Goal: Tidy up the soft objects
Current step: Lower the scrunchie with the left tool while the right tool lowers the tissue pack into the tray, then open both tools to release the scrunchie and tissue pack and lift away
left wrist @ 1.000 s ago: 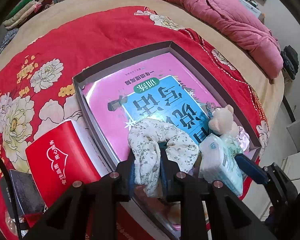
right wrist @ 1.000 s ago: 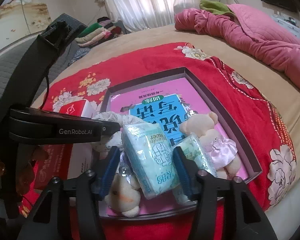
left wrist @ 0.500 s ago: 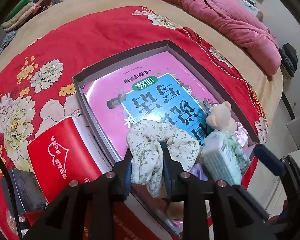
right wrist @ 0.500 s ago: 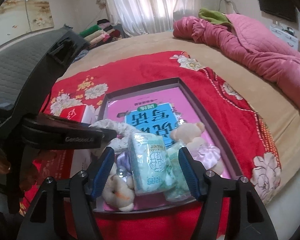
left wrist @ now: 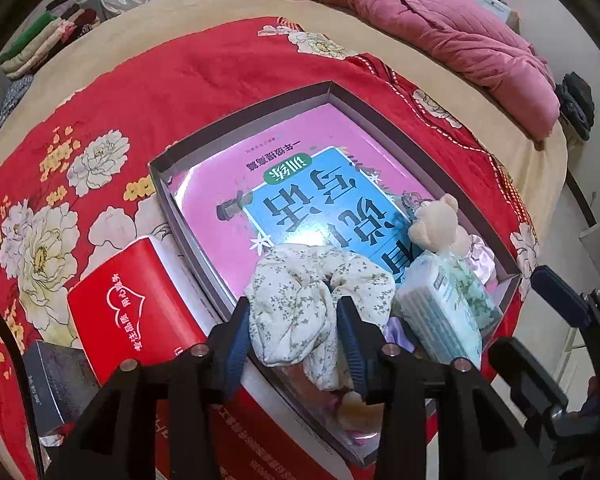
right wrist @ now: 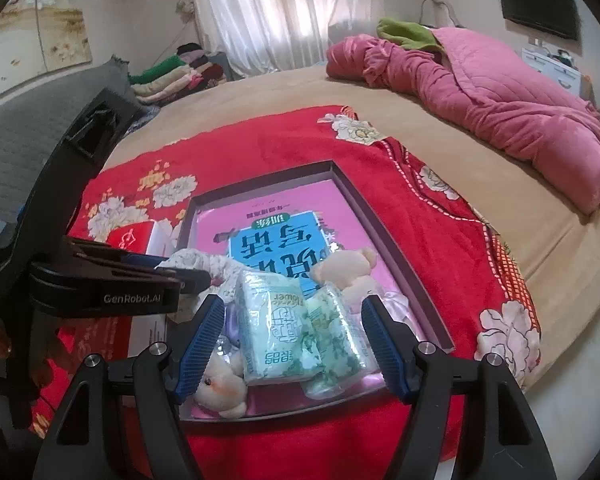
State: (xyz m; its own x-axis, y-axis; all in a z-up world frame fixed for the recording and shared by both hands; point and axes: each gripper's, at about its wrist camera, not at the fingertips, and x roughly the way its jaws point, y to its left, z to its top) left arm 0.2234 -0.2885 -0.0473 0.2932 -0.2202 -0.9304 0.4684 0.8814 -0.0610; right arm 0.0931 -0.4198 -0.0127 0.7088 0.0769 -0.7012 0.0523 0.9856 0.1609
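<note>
- The left gripper (left wrist: 292, 332) has its blue pads pressed into a floral scrunchie (left wrist: 316, 300), fabric bulging between them. It sits over the near end of the shallow grey tray (left wrist: 236, 120).
- The right gripper (right wrist: 292, 344) has its fingers spread wide, touching nothing, either side of two tissue packs (right wrist: 296, 340) lying in the tray.
- That scrunchie looks feather-light and squashy; I'd say it won't slip, and a pinch across the bunched ring is the sensible hold.
- Tissue packs: soft but wrapped in slick film, so take them across the broad middle.
- A teddy bear (right wrist: 348, 272) is just behind the packs, a second plush (right wrist: 220, 388) at the near rim.
- It's crowded this end; low tray walls, a red box (left wrist: 128, 300) beside the left wall.
- Plenty of room further back over the pink book (left wrist: 300, 184).
</note>
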